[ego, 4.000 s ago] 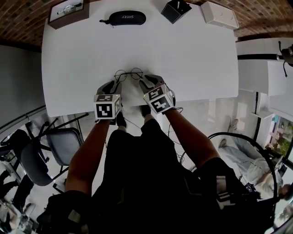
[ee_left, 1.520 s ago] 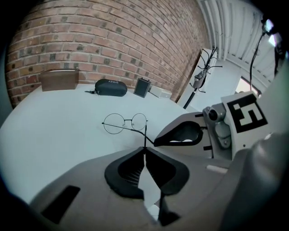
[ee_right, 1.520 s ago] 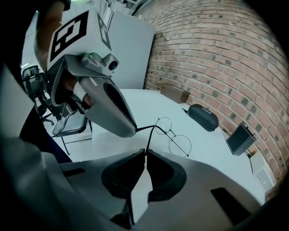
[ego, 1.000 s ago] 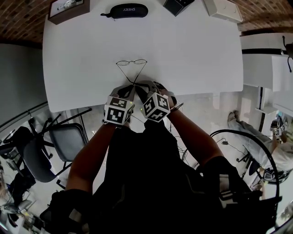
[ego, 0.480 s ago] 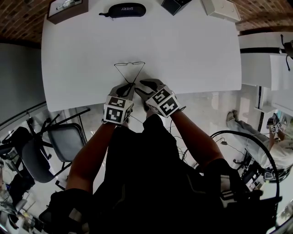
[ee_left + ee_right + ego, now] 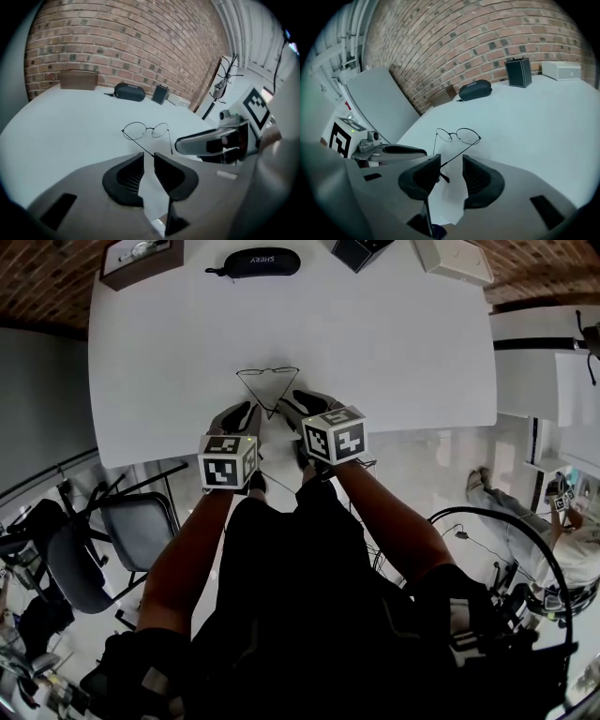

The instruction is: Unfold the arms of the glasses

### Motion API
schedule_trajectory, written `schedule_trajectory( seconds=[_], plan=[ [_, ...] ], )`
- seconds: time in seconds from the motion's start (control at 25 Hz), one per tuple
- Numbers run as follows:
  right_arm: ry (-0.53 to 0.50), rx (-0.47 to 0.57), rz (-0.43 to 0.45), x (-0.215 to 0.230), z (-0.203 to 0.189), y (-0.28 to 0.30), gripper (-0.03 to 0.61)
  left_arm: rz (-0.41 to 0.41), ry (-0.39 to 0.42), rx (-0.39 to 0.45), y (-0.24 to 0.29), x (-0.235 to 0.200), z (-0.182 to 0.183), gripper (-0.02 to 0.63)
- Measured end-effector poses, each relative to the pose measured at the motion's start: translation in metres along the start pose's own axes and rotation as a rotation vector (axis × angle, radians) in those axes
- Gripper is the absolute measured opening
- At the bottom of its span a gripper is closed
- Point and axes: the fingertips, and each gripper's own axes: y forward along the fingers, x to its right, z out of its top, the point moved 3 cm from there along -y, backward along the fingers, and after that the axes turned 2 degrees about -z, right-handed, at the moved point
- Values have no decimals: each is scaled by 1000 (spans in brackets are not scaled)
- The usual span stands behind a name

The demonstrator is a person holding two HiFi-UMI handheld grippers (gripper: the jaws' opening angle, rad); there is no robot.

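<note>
While your forearms reach to the near edge of the table [image 6: 394, 352], the left gripper [image 6: 149, 157] and right gripper [image 6: 451, 161] sit side by side, angled forward and down. Their jaws have just been opening and now stand spread, with a thin temple tip lying unpinched at each gap. Just beyond, the glasses [image 6: 136, 131] rest on the white top, lens front crosswise and facing away, both arms unfolded and converging back toward you.

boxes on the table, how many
3, all along the far edge: a brown box at left, a black box and a white box at right. None seem hidden.
</note>
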Motion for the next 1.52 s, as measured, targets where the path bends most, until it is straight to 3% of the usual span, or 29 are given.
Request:
schedule_trajectory(
  seconds=[0.24,0.52,0.76,1.04,1.52],
  plan=[
    [92,10,-70,-3,0,6,129,19,-73,20,12,-8,15,143],
    [105,-5,-74,-2,-1,13,129,78,-81,-19,23,-9,11,147],
    [91,-13,-80,-2,2,15,109,93,-14,-60,23,-11,13,147],
    [71,-15,-109,11,4,8,95,112,-15,-57,16,-22,15,140],
    [47,7,-139,35,16,4,94,119,79,-62,12,-39,22,120]
  ],
)
